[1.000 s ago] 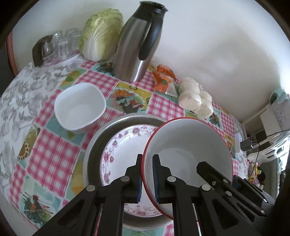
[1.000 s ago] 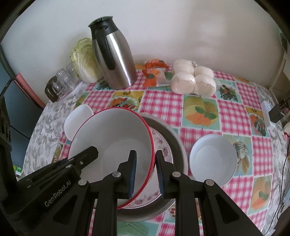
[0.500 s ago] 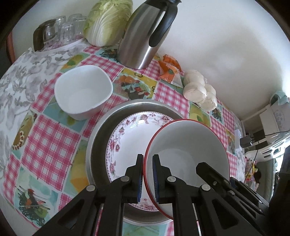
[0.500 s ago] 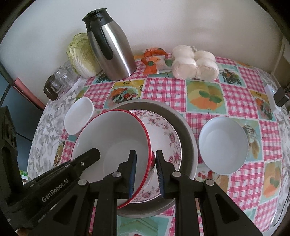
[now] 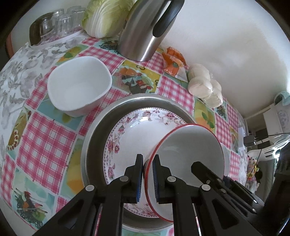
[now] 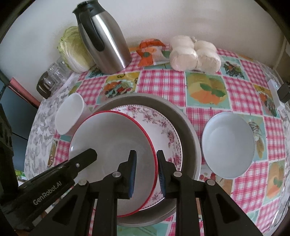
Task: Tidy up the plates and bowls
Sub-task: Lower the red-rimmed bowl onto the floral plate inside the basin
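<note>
Through your left wrist camera, your left gripper [image 5: 147,174] is pinched tight on the near rim of the red-rimmed bowl [image 5: 190,145], one blue pad inside the wall and one outside. The bowl tilts over the floral plate [image 5: 137,130], which lies inside the wide metal basin [image 5: 97,130] on the checked tablecloth [image 5: 45,145]. A square white bowl [image 5: 79,89] stands just beside the basin's far left edge (apart from it, as far as you can tell). Behind it are the steel thermos jug [image 5: 145,30], a cabbage [image 5: 107,16], some upturned glasses [image 5: 56,21], an orange packet [image 5: 173,63] and a bag of pale buns [image 5: 204,85] along the wall. The black fingers of your other gripper reach into the red-rimmed bowl from the right. Through your right wrist camera, your right gripper [image 6: 145,174] straddles the opposite rim of the red-rimmed bowl [image 6: 108,138], its jaws a little apart, and you cannot tell whether both pads press on the wall. The bowl sits low over the floral plate [image 6: 163,127] within the basin [image 6: 188,130]. A round white bowl [image 6: 228,143] rests on the cloth just to the right of the basin, and the square white bowl [image 6: 69,114] shows at the left.
</note>
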The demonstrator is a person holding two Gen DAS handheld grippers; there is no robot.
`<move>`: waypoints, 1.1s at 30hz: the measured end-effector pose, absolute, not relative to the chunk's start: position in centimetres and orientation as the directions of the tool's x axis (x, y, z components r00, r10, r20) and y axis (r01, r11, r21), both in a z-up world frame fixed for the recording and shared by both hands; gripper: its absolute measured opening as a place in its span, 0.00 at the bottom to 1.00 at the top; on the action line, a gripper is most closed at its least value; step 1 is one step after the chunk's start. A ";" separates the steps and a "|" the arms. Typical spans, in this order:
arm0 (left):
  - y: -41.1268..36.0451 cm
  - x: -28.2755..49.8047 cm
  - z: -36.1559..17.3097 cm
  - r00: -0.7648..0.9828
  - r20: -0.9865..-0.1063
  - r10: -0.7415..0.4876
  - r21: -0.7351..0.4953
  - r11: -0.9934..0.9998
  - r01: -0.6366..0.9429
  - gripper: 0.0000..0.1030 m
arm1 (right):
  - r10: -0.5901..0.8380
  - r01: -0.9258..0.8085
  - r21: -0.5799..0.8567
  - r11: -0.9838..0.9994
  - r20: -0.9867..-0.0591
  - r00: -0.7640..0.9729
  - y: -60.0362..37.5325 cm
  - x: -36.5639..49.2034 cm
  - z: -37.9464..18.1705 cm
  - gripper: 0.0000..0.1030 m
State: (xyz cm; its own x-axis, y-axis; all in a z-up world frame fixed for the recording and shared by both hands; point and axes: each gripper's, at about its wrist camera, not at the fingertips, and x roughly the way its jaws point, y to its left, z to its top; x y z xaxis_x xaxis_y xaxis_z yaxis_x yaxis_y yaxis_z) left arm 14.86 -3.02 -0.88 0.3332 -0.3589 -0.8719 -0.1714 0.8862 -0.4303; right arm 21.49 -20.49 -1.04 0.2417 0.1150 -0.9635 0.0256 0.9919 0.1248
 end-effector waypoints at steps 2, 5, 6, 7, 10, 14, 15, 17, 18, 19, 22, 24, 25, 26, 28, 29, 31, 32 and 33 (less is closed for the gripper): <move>-2.9 15.0 -1.4 0.324 -0.876 -0.358 -0.428 0.886 -0.179 0.11 | 0.114 0.029 0.123 0.992 -0.966 0.232 -20.4 21.6 -1.5 0.24; -2.9 15.2 -1.9 0.313 -0.881 -0.353 -0.422 0.888 -0.185 0.11 | 0.110 0.029 0.119 0.992 -0.969 0.222 -20.3 21.7 -2.0 0.24; -2.9 15.2 -2.1 0.309 -0.884 -0.352 -0.419 0.888 -0.188 0.11 | 0.109 0.028 0.118 0.993 -0.969 0.220 -20.3 21.8 -2.1 0.24; -2.8 15.3 -2.3 0.306 -0.885 -0.351 -0.418 0.888 -0.190 0.11 | 0.109 0.028 0.118 0.993 -0.970 0.218 -20.2 21.8 -2.2 0.24; -2.7 15.4 -2.7 0.300 -0.886 -0.354 -0.421 0.886 -0.195 0.11 | 0.107 0.028 0.116 0.993 -0.971 0.213 -20.1 21.9 -2.5 0.24; -2.7 15.5 -2.8 0.297 -0.887 -0.353 -0.418 0.887 -0.196 0.11 | 0.109 0.027 0.117 0.993 -0.972 0.210 -20.1 22.1 -2.7 0.24; -2.7 15.5 -2.8 0.295 -0.888 -0.354 -0.419 0.887 -0.196 0.11 | 0.110 0.029 0.118 0.993 -0.972 0.209 -20.2 22.1 -2.8 0.24; -2.7 15.7 -2.9 0.295 -0.887 -0.356 -0.420 0.886 -0.197 0.11 | 0.112 0.033 0.122 0.992 -0.972 0.208 -20.2 22.1 -2.9 0.24; -2.7 15.7 -2.9 0.295 -0.887 -0.356 -0.421 0.886 -0.197 0.12 | 0.114 0.035 0.124 0.992 -0.971 0.208 -20.3 22.1 -2.9 0.24; -2.7 15.7 -2.9 0.295 -0.887 -0.356 -0.421 0.886 -0.196 0.12 | 0.115 0.037 0.125 0.991 -0.971 0.208 -20.3 22.1 -3.0 0.24; -2.7 15.7 -2.9 0.294 -0.888 -0.354 -0.419 0.887 -0.195 0.12 | 0.117 0.040 0.128 0.991 -0.971 0.207 -20.4 22.2 -3.1 0.24; -2.7 15.7 -2.9 0.294 -0.888 -0.355 -0.419 0.887 -0.196 0.12 | 0.119 0.044 0.131 0.990 -0.971 0.209 -20.4 22.2 -3.1 0.24; -2.7 15.7 -2.9 0.294 -0.887 -0.356 -0.421 0.886 -0.195 0.12 | 0.119 0.048 0.132 0.990 -0.970 0.211 -20.4 22.2 -3.1 0.24; -2.7 15.7 -2.9 0.294 -0.887 -0.357 -0.421 0.886 -0.194 0.13 | 0.120 0.050 0.133 0.990 -0.969 0.214 -20.4 22.2 -3.0 0.24; -2.8 15.8 -2.9 0.294 -0.887 -0.357 -0.420 0.887 -0.192 0.13 | 0.123 0.049 0.137 0.989 -0.968 0.219 -20.4 22.3 -2.9 0.24; -2.7 15.8 -2.9 0.294 -0.886 -0.357 -0.421 0.887 -0.191 0.13 | 0.123 0.050 0.138 0.989 -0.967 0.222 -20.4 22.3 -2.8 0.24; -2.7 15.8 -2.9 0.295 -0.885 -0.361 -0.425 0.885 -0.191 0.13 | 0.124 0.052 0.139 0.989 -0.966 0.225 -20.5 22.3 -2.8 0.24; -2.7 15.8 -3.0 0.295 -0.884 -0.363 -0.427 0.884 -0.191 0.13 | 0.123 0.052 0.138 0.989 -0.967 0.224 -20.5 22.4 -2.8 0.24; -2.7 15.8 -3.0 0.295 -0.883 -0.365 -0.429 0.883 -0.190 0.13 | 0.123 0.051 0.137 0.989 -0.968 0.221 -20.5 22.4 -2.9 0.24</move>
State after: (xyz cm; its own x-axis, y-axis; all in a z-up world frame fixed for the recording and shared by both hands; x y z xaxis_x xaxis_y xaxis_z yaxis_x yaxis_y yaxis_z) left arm 15.80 -2.67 -2.96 0.2951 -0.3655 -0.8828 -0.1898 0.8831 -0.4290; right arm 22.36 -20.49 -2.87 0.2210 0.1227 -0.9675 0.0514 0.9892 0.1372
